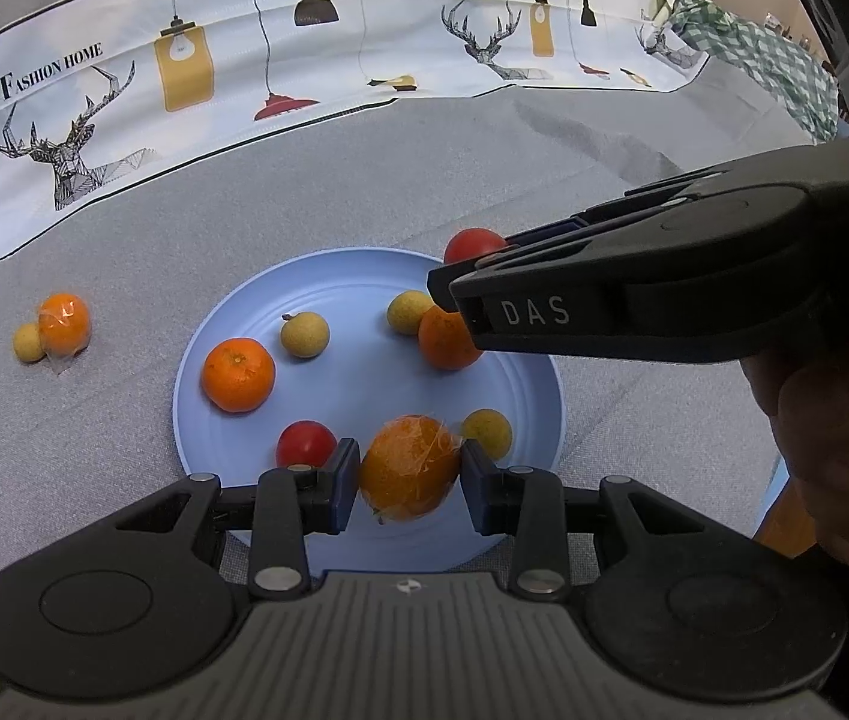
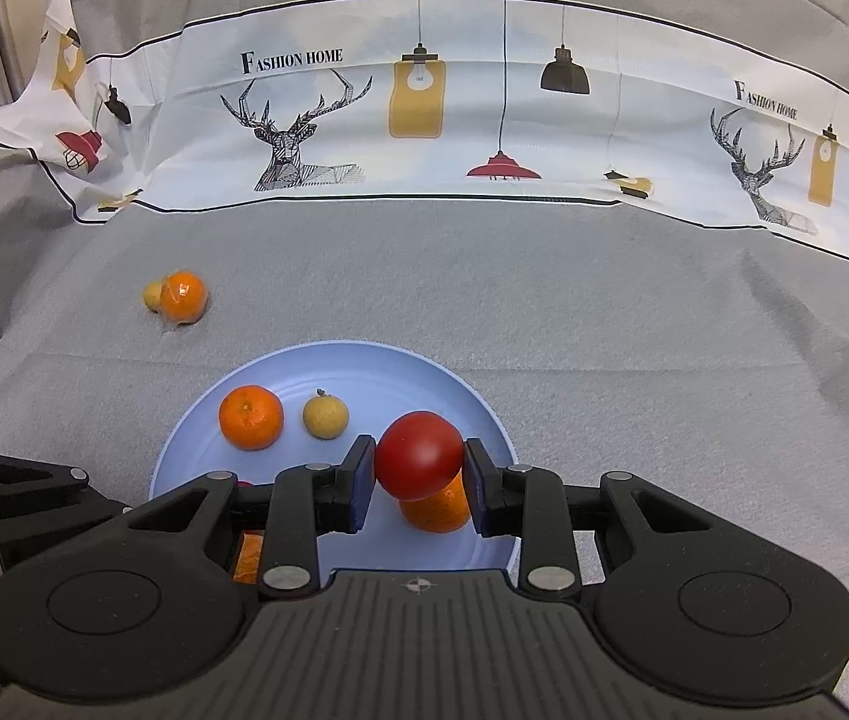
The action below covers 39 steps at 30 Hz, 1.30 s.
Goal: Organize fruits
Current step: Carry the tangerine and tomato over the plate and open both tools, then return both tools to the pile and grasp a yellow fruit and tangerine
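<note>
A light blue plate (image 1: 226,336) lies on the grey cloth and holds oranges, small yellow fruits and a red fruit (image 1: 305,443). My left gripper (image 1: 410,483) is shut on a plastic-wrapped orange (image 1: 409,474) over the plate's near edge. My right gripper (image 2: 419,474) is shut on a red fruit (image 2: 418,462) above the plate (image 2: 364,369), over an orange (image 2: 439,510). The right gripper also shows in the left wrist view (image 1: 478,258), coming in from the right. A wrapped orange (image 1: 64,321) and a yellow fruit (image 1: 27,343) lie on the cloth left of the plate.
A printed cloth with deer and lamps (image 2: 424,114) rises behind the grey surface. A green checked cloth (image 1: 754,54) lies at the far right. The person's hand (image 1: 832,438) holds the right gripper close to the plate's right side.
</note>
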Each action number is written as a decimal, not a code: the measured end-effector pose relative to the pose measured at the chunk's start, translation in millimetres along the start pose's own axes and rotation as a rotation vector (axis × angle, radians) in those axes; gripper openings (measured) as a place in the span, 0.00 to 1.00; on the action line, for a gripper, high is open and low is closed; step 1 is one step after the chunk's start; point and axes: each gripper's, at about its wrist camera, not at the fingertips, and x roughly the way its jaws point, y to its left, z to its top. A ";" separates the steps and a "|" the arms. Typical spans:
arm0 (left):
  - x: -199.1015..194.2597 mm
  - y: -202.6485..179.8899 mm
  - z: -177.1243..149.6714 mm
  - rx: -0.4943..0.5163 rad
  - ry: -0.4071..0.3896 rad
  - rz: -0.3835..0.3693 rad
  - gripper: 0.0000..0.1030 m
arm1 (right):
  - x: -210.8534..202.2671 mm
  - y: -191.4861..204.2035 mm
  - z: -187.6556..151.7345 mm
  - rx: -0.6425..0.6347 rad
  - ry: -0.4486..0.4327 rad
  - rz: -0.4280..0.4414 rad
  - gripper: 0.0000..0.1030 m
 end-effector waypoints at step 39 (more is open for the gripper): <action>-0.6 1.4 0.8 -0.018 0.009 0.013 0.41 | 7.0 -2.5 -5.7 0.010 0.027 -0.028 0.49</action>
